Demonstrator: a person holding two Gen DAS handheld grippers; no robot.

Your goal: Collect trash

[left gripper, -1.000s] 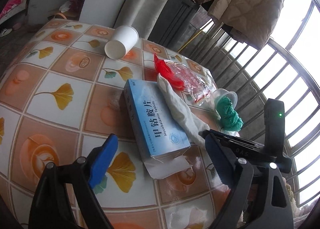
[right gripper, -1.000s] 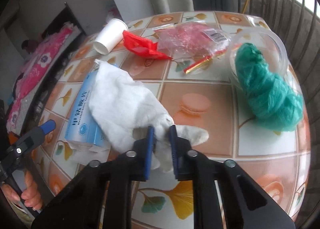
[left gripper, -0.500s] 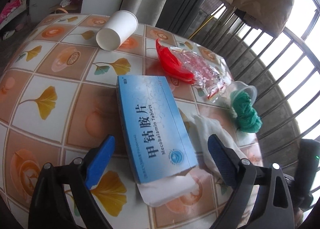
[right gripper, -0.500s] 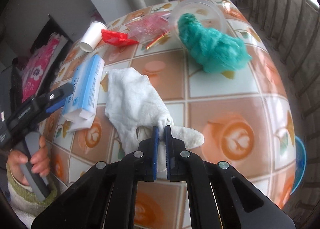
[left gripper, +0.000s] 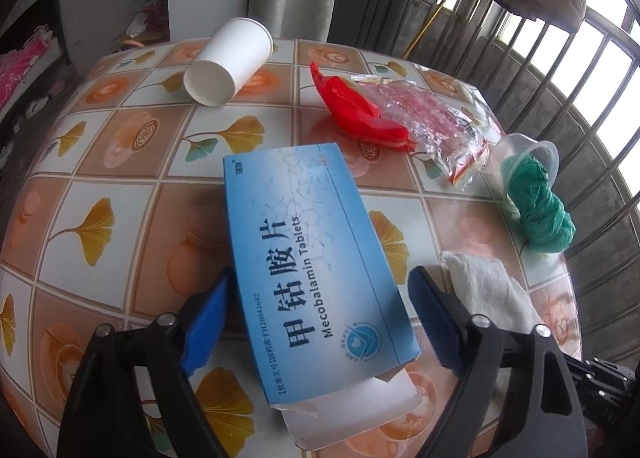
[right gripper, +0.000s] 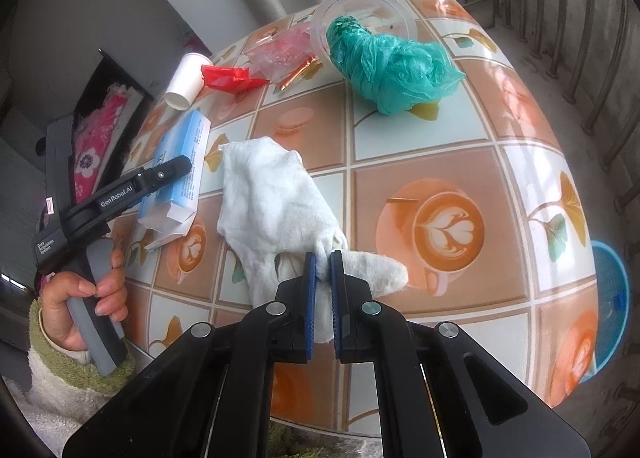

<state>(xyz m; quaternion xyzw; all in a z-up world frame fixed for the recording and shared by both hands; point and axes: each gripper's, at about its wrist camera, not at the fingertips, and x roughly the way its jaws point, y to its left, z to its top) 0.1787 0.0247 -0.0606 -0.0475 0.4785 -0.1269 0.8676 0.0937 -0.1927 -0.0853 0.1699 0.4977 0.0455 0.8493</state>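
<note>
A blue tablet box (left gripper: 312,258) lies on the tiled table (left gripper: 120,218), its torn end flap toward me. My left gripper (left gripper: 320,322) straddles the box's near half. Its jaws are closing; a gap still shows at the right pad (left gripper: 436,322). My right gripper (right gripper: 323,270) is shut on a corner of a white cloth (right gripper: 272,198), which trails flat on the table to the right of the box (right gripper: 180,162). In the left wrist view the cloth (left gripper: 492,290) lies just beyond the right finger.
Farther back lie a tipped white paper cup (left gripper: 228,62), a red wrapper (left gripper: 356,114), a clear plastic bag (left gripper: 432,122) and a green plastic bag (right gripper: 392,62) spilling from a clear cup (right gripper: 360,2). A blue basket (right gripper: 612,298) stands below the table's right edge. Railings run behind.
The right gripper has dragged the white cloth off the box toward the table's near edge. The left gripper has come forward over the box, and its jaws have narrowed around it.
</note>
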